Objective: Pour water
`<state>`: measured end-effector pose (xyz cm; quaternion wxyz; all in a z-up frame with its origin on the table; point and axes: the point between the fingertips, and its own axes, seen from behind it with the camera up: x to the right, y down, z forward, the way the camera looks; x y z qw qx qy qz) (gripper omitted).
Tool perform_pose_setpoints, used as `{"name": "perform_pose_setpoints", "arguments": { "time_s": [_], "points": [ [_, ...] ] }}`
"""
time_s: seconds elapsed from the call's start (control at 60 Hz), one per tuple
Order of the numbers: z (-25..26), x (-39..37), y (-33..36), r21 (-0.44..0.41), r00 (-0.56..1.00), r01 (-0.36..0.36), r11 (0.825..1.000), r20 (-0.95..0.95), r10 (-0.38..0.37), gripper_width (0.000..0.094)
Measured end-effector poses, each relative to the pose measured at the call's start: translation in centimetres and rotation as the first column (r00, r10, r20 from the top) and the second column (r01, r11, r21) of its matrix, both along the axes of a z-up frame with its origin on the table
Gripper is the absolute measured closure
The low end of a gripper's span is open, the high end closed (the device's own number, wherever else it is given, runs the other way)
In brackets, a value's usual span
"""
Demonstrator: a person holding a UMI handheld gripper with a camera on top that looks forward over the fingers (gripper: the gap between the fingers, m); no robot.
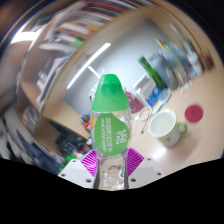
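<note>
A clear plastic bottle (110, 125) with a green label and a green cap stands between my fingers, its base close to the camera. My gripper (112, 162) is shut on the bottle, both purple pads (92, 160) pressing on its lower body. The bottle is held above the wooden table (70, 125). A white mug (166, 126) with a dark inside stands on the table to the right of the bottle, beyond my fingers.
A small red cup (196, 113) stands right of the mug. Another bottle with a green cap (148, 88) stands behind the held bottle. The room behind is blurred.
</note>
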<state>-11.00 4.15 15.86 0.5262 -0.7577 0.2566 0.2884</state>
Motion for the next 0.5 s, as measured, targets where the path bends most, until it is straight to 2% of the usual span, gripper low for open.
{"name": "perform_pose_setpoints", "arguments": {
  "time_s": [0.1,0.183,0.233,0.317,0.383,0.5],
  "points": [
    [1.1,-1.7,1.6,-0.064,0.914,-0.009,0.998,-0.405,-0.018,0.0607],
    [2.5,-2.4,2.7,-0.091,0.740,-0.023,0.996,-0.671,-0.045,0.0609],
    [3.1,-2.1,3.2,-0.121,0.614,-0.014,0.993,-0.785,-0.087,0.0606],
    [2.5,-1.3,4.9,-0.178,0.421,-0.016,0.984,-0.894,-0.155,0.0606],
    [3.5,-0.3,5.3,-0.182,0.286,-0.003,0.983,-0.942,-0.174,0.0604],
    [3.9,0.8,7.1,-0.189,0.148,0.010,0.982,-0.971,-0.188,0.0605]
  ]
}}
